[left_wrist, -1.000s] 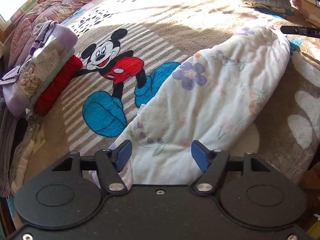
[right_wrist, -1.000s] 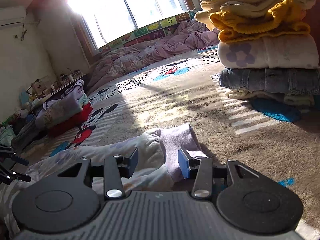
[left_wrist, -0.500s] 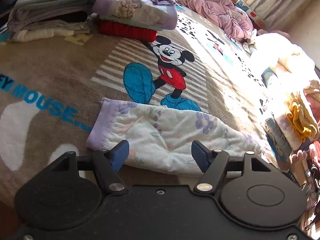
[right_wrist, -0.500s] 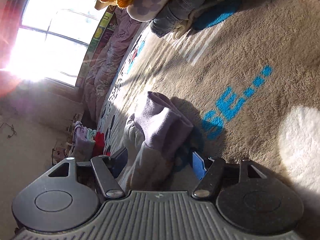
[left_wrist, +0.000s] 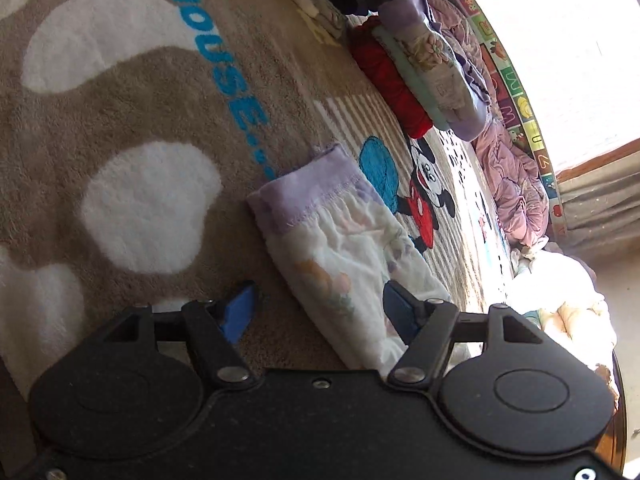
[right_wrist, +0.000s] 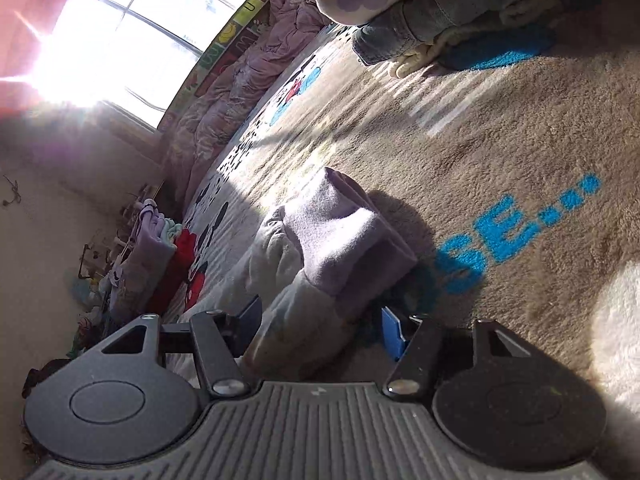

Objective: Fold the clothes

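Observation:
A white floral garment (left_wrist: 344,256) with a lilac cuff (left_wrist: 308,188) lies folded lengthwise on the cartoon-mouse blanket (left_wrist: 132,120). My left gripper (left_wrist: 320,314) is open, its blue pads straddling one end of the garment near the cuff. In the right wrist view the other end of the garment (right_wrist: 296,292) shows its lilac cuff (right_wrist: 340,240) bunched up. My right gripper (right_wrist: 320,328) is open too, with that end lying between its fingers. Both views are rolled sideways.
A stack of folded clothes, red at the bottom (left_wrist: 424,76), sits beyond the garment. Another pile with denim and yellow knit (right_wrist: 440,12) stands at the blanket's far side. A pink quilt (left_wrist: 512,176) lies along the window wall.
Both grippers have rolled and dropped lower toward the garment's ends. The left one has swung round to straddle the cuff end. Both stay open.

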Demonstrator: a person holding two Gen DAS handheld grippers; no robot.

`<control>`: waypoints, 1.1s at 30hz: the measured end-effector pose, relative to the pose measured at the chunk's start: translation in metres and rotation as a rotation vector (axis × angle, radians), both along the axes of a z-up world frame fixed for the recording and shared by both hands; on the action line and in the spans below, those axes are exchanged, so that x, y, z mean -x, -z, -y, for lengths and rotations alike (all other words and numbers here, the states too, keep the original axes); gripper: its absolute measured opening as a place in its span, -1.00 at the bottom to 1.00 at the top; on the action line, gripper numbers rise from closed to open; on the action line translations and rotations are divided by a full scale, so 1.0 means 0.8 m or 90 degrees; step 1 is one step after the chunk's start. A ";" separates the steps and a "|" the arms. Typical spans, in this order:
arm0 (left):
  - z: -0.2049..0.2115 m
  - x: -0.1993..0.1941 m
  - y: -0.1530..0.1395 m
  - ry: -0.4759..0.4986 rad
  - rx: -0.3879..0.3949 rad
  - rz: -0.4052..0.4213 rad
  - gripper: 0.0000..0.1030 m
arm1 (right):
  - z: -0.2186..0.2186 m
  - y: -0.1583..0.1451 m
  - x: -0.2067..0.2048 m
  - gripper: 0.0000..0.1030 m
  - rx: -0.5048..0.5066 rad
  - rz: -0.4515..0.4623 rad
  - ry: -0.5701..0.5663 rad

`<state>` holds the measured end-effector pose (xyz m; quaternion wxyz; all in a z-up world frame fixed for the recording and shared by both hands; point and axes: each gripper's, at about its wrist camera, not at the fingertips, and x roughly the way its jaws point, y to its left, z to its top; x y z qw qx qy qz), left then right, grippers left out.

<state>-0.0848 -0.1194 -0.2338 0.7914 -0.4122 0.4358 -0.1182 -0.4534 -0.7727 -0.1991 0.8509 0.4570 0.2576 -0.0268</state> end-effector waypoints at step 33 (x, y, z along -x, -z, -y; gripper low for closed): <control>0.200 0.075 -0.175 0.243 -0.179 0.476 -0.62 | 0.029 0.000 0.030 -0.29 0.034 0.055 -0.002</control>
